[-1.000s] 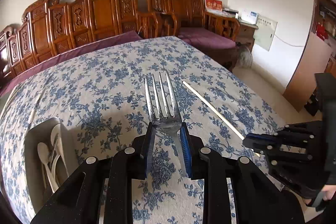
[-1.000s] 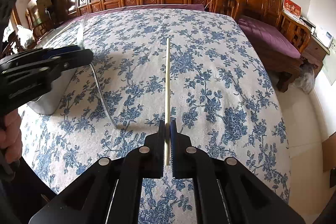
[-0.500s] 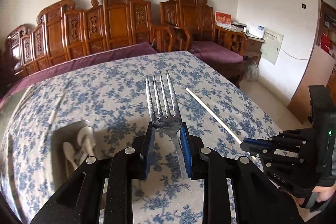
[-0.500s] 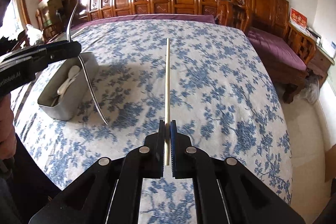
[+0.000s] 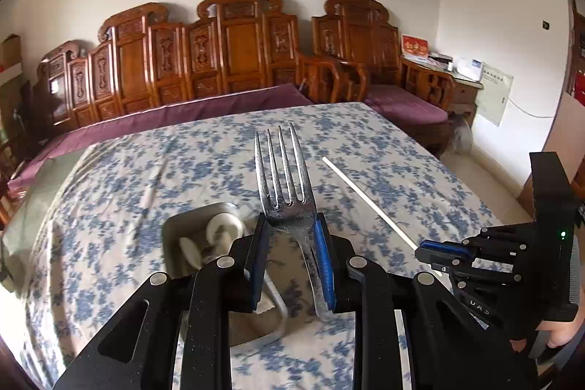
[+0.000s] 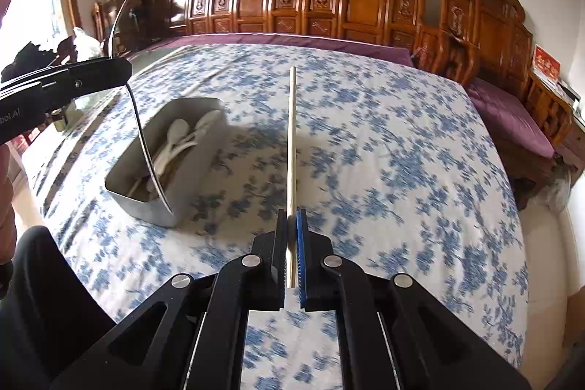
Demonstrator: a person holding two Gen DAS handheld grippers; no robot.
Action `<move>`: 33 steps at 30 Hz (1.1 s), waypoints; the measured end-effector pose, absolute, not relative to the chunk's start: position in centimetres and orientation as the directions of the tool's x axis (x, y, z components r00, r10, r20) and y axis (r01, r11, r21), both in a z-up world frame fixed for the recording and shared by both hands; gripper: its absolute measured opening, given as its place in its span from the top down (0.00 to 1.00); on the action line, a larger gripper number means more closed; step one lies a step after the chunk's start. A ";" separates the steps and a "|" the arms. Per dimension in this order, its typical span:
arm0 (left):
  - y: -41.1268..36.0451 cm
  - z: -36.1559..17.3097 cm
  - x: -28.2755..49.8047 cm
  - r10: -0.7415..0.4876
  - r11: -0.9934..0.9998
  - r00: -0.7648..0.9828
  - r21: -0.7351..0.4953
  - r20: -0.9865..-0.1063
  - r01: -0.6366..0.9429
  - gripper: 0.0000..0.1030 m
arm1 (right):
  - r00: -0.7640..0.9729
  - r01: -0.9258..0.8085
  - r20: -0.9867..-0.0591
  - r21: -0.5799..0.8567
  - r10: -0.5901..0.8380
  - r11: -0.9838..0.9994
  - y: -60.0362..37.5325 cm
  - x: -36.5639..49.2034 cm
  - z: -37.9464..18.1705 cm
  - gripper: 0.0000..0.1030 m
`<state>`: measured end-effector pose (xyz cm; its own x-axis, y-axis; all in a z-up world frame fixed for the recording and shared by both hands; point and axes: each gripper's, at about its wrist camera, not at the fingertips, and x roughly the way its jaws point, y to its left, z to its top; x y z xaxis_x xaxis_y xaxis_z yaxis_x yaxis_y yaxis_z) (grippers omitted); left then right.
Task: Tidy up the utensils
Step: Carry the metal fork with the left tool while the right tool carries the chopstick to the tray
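left gripper: matte black linkage arms, silver round pivot screws, blue ribbed pads on finger insides, white lettering on its side | right gripper: same black build, silver screws, blue pads; green indicator light lit on its body | person: bare skin at hand, dark sleeve

Left tool raised, clamped on fork, right tool level, pinching chopstick

The left claw has carried the fork from beside to above the metal tray.
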<state>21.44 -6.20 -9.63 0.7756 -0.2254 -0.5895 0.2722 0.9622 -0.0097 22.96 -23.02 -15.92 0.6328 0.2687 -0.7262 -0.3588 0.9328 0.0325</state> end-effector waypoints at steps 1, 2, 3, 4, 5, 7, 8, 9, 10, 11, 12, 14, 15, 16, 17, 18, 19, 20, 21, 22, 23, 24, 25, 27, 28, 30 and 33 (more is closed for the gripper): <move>-5.7 -9.6 21.3 -0.218 0.964 0.778 -0.007 -0.589 0.265 0.78 | 0.634 -0.363 -0.724 0.034 0.274 0.931 -22.6 22.9 -15.8 0.94; -5.2 -9.6 21.3 -0.210 0.967 0.780 -0.005 -0.589 0.256 0.78 | 0.633 -0.369 -0.721 0.038 0.281 0.929 -22.0 23.0 -15.7 0.94; -4.7 -9.6 21.2 -0.202 0.969 0.782 -0.005 -0.590 0.246 0.78 | 0.633 -0.372 -0.720 0.041 0.286 0.927 -21.7 23.0 -15.6 0.94; -4.2 -9.6 21.1 -0.197 0.971 0.783 -0.005 -0.590 0.240 0.78 | 0.632 -0.378 -0.718 0.043 0.292 0.925 -21.3 23.0 -15.5 0.94; -3.6 -9.6 21.1 -0.189 0.973 0.785 -0.006 -0.589 0.230 0.78 | 0.632 -0.382 -0.716 0.044 0.296 0.923 -20.9 23.0 -15.5 0.94; -2.7 -9.5 21.0 -0.178 0.977 0.789 -0.008 -0.587 0.214 0.78 | 0.630 -0.394 -0.714 0.045 0.305 0.918 -19.9 23.0 -15.3 0.94; -2.2 -9.5 21.0 -0.173 0.978 0.790 -0.009 -0.588 0.207 0.78 | 0.629 -0.400 -0.713 0.045 0.310 0.915 -19.5 23.0 -15.3 0.94; -1.8 -9.6 21.0 -0.168 0.980 0.791 -0.009 -0.589 0.201 0.78 | 0.628 -0.404 -0.713 0.045 0.312 0.914 -19.2 23.0 -15.2 0.94; -1.4 -9.7 20.9 -0.163 0.980 0.790 -0.008 -0.591 0.197 0.78 | 0.626 -0.408 -0.712 0.047 0.317 0.912 -18.7 23.0 -15.2 0.94; -1.1 -9.9 20.9 -0.156 0.981 0.788 -0.004 -0.595 0.192 0.78 | 0.625 -0.412 -0.711 0.050 0.322 0.910 -18.4 23.0 -15.2 0.94; -0.7 -10.1 21.0 -0.148 0.983 0.787 0.001 -0.599 0.186 0.78 | 0.624 -0.414 -0.710 0.053 0.325 0.909 -18.1 23.1 -15.2 0.94; -0.2 -10.7 21.0 -0.133 0.984 0.781 0.011 -0.610 0.176 0.78 | 0.621 -0.422 -0.708 0.061 0.337 0.904 -17.4 23.0 -15.2 0.94; 0.1 -11.1 21.2 -0.123 0.985 0.777 0.017 -0.617 0.170 0.78 | 0.619 -0.425 -0.707 0.064 0.341 0.903 -17.2 23.0 -15.2 0.94; 0.3 -11.4 21.4 -0.116 0.986 0.773 0.021 -0.623 0.165 0.78 | 0.616 -0.429 -0.706 0.069 0.348 0.900 -16.8 23.0 -15.2 0.94; 0.5 -11.8 21.6 -0.107 0.987 0.768 0.025 -0.631 0.159 0.78 | 0.615 -0.432 -0.706 0.071 0.351 0.899 -16.6 23.0 -15.3 0.94; 0.7 -12.3 21.9 -0.099 0.988 0.762 0.029 -0.640 0.152 0.78 | 0.613 -0.436 -0.705 0.074 0.356 0.897 -16.3 22.9 -15.3 0.94; 0.9 -12.6 22.2 -0.093 0.988 0.758 0.032 -0.646 0.149 0.78 | 0.611 -0.439 -0.705 0.077 0.360 0.895 -16.1 22.9 -15.4 0.94; 1.0 -12.9 22.3 -0.089 0.989 0.755 0.034 -0.650 0.146 0.78 | 0.608 -0.443 -0.706 0.080 0.364 0.893 -15.8 22.8 -15.5 0.94; 1.2 -13.3 22.6 -0.084 0.989 0.751 0.037 -0.655 0.143 0.78 | 0.606 -0.445 -0.706 0.080 0.366 0.892 -15.7 22.8 -15.6 0.94; 1.3 -13.6 22.7 -0.082 0.989 0.748 0.037 -0.659 0.141 0.78 | 0.604 -0.447 -0.707 0.081 0.367 0.891 -15.6 22.8 -15.6 0.94; 1.4 -13.9 22.9 -0.080 0.990 0.744 0.037 -0.664 0.140 0.78 | 0.602 -0.449 -0.709 0.082 0.369 0.890 -15.5 22.9 -15.7 0.94; 1.4 -14.2 23.2 -0.078 0.989 0.740 0.040 -0.668 0.140 0.78 | 0.601 -0.450 -0.709 0.082 0.369 0.889 -15.5 22.9 -15.8 0.94; 1.5 -14.4 23.3 -0.076 0.989 0.737 0.042 -0.671 0.140 0.78 | 0.600 -0.450 -0.710 0.083 0.369 0.889 -15.5 22.9 -15.9 0.94; 1.4 -15.0 23.6 -0.074 0.989 0.729 0.046 -0.680 0.143 0.78 | 0.598 -0.450 -0.710 0.086 0.371 0.889 -15.5 23.1 -16.0 0.94; 1.4 -15.2 23.7 -0.073 0.988 0.727 0.049 -0.682 0.145 0.78 | 0.597 -0.450 -0.710 0.088 0.372 0.889 -15.5 23.1 -16.0 0.94; 1.3 -15.5 23.9 -0.073 0.988 0.722 0.050 -0.688 0.148 0.78 | 0.596 -0.451 -0.710 0.090 0.375 0.888 -15.5 23.2 -16.1 0.94; 1.1 -16.1 24.4 -0.072 0.987 0.715 0.053 -0.696 0.151 0.78 | 0.594 -0.453 -0.709 0.095 0.379 0.887 -15.5 23.4 -16.1 0.94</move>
